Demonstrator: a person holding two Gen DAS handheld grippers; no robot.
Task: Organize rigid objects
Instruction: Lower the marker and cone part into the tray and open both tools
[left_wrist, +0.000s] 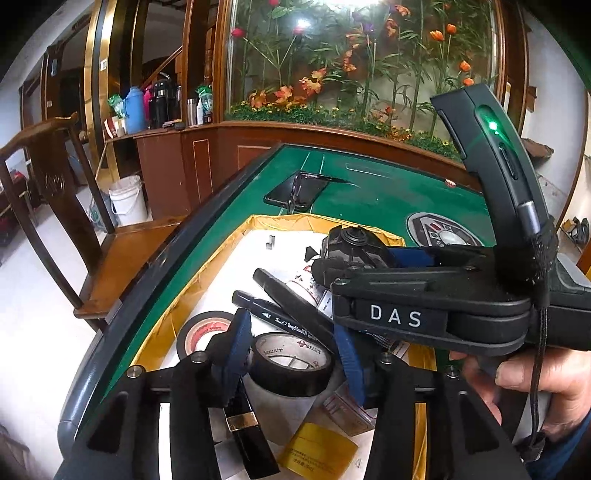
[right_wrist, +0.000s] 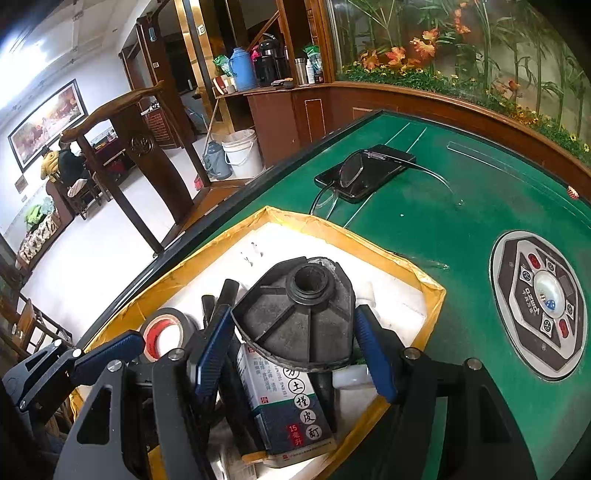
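A shallow box with yellow-taped rim lies on the green table and holds several objects. My left gripper is shut on a black tape roll and holds it over the box. My right gripper is shut on a black ribbed plastic part above a medicine carton; the same part and gripper show in the left wrist view. A second tape roll with a red core and black markers lie in the box.
A phone with glasses on it lies on the green table beyond the box. A round control panel is set in the table at right. A wooden chair and a white bucket stand left.
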